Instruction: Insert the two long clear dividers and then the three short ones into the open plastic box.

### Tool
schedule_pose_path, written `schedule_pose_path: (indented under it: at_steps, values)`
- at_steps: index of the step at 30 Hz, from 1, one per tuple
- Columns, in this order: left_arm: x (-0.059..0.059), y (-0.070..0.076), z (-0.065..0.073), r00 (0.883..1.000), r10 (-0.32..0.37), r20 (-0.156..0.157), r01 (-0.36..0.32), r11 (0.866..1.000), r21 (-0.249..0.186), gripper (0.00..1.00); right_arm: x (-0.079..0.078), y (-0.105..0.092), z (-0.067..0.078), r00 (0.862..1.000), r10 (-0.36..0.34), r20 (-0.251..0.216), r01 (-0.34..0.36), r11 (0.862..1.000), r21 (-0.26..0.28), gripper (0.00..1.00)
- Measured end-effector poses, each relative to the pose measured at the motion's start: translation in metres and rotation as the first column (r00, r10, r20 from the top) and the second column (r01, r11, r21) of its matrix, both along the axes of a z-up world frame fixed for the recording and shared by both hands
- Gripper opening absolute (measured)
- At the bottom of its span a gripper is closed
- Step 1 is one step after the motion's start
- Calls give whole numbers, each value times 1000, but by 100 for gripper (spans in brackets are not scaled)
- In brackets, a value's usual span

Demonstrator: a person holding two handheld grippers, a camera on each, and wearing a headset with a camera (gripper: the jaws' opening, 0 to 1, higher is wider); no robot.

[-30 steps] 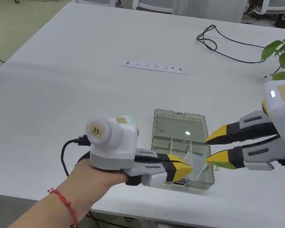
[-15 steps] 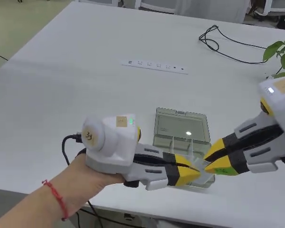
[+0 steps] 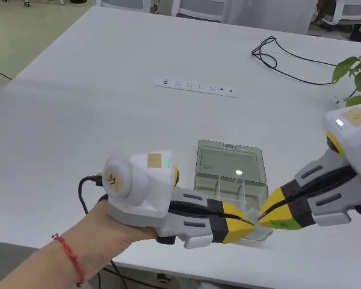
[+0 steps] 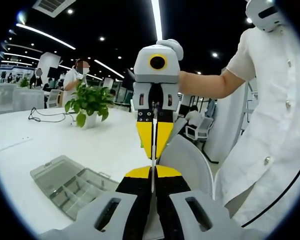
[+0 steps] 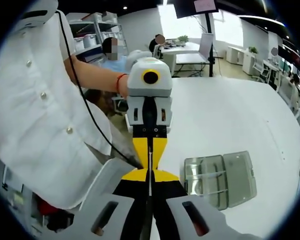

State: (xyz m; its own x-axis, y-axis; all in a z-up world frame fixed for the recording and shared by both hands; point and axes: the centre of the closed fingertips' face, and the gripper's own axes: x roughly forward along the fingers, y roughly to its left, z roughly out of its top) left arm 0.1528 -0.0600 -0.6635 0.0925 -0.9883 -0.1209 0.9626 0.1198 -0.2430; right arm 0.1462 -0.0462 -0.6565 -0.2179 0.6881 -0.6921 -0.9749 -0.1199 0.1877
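Two grippers meet tip to tip just above the near edge of the box (image 3: 213, 183). The box sits open on the white table (image 3: 78, 108), with its lid (image 3: 228, 158) laid flat behind it. The left gripper (image 3: 245, 221) reaches in from the lower left, held in a hand (image 3: 111, 226) with a red cord (image 3: 69, 257) round the wrist. The right gripper (image 3: 265, 218) comes in from the right edge.

Both pairs of yellow-tipped jaws are pressed together. In each gripper view a thin pale sliver runs between them, from one gripper across to the other. This is a clear divider (image 4: 153, 161) seen edge-on, pinched at one end by the left gripper and at the other by the right. In the head view the divider is only a faint glint between the tips, held off the table and over the front part of the box.

Clear partitions already stand in the base of the box and split it into compartments. In the left gripper view the box lies low and to the left of the jaws. In the right gripper view it lies low and to the right.

A black lead (image 3: 84, 186) leaves the back of the left gripper and drops towards the near table edge. Farther back on the table lie a white power strip (image 3: 197, 87) and a looped black cable (image 3: 277, 54). Leaves of a plant (image 3: 358, 69) show at the right edge.
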Motion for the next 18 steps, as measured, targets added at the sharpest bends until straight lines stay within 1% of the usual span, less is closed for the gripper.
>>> schedule_pose_path:
  at_steps: [5, 10, 18]
  values:
    - [-1, -1, -1, 1000, -2, 2, 2, 1000, 7, 0, -1, -1, 0, 1000, 2, -2, -2, 1000, 0, 3]
    - [0, 0, -2, 1000, 6, -2, -6, 1000, 10, 0, 1, -4, -1, 1000, -2, -2, 2, 1000, 0, 3]
    - [2, 6, -7, 1000, 29, -9, -29, 999, 24, 3, 4, -7, -1, 1000, -13, 8, 13, 1000, -1, 3]
